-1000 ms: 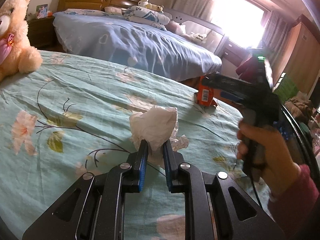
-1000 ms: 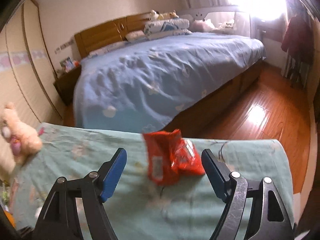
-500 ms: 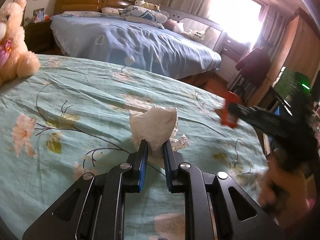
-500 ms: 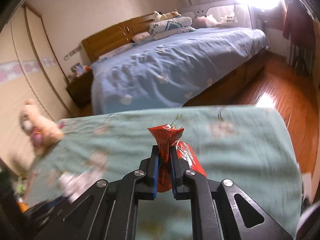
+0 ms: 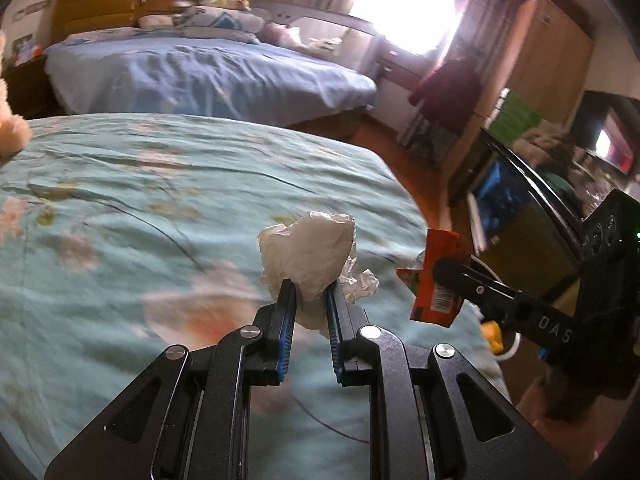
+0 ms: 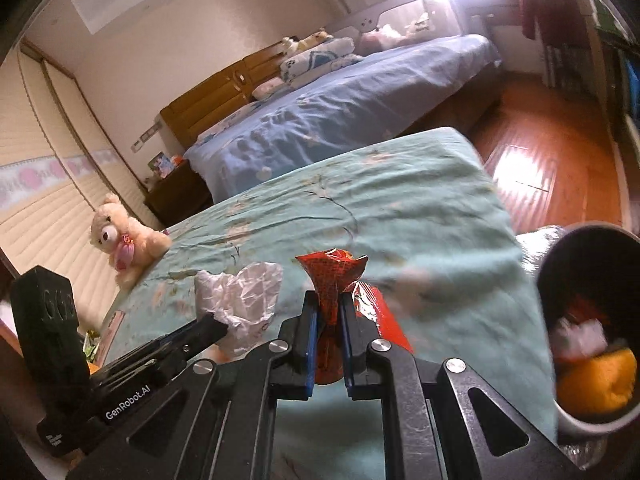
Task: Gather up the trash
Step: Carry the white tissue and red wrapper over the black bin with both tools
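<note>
Left wrist view: the left hand-held gripper (image 5: 311, 294) is clenched on a crumpled white tissue (image 5: 310, 248); to its right, an arm lettered "DAS" carries a red snack wrapper (image 5: 436, 280)

Right wrist view: the right hand-held gripper (image 6: 329, 312) pinches that wrapper; "GenRobot.AI" marks the neighbouring gripper, and a dark bin (image 6: 580, 248) sits right

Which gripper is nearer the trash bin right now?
Right. The right gripper, clamping the red wrapper, sits beside the trash bin; the left gripper, holding the tissue, is farther away.
</note>
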{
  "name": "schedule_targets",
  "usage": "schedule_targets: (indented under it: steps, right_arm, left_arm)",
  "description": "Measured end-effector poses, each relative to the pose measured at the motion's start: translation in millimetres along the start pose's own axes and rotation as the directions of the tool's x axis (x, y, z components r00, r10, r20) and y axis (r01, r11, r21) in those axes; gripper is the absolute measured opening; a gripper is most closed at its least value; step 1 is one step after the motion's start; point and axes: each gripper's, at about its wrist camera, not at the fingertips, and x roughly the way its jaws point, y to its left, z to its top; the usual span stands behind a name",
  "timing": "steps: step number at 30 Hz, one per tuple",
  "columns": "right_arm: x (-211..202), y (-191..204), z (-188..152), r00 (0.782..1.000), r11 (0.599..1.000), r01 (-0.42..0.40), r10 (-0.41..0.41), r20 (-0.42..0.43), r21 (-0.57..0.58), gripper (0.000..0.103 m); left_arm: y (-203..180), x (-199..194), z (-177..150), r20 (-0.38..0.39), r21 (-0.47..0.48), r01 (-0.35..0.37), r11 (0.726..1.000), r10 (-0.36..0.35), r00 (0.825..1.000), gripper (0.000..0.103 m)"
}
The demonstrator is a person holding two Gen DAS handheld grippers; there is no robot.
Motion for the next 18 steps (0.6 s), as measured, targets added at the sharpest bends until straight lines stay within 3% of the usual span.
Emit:
schedule_targets:
  steps: [18]
  right_arm:
    - [-77,-81,-36,0.987,0.98,0.118,-0.134,0.09,0.161,0.01]
  left_arm:
    - [-92,6,-30,-0.081,0.143,0.106,0.984,-0.095,0.992,0.014]
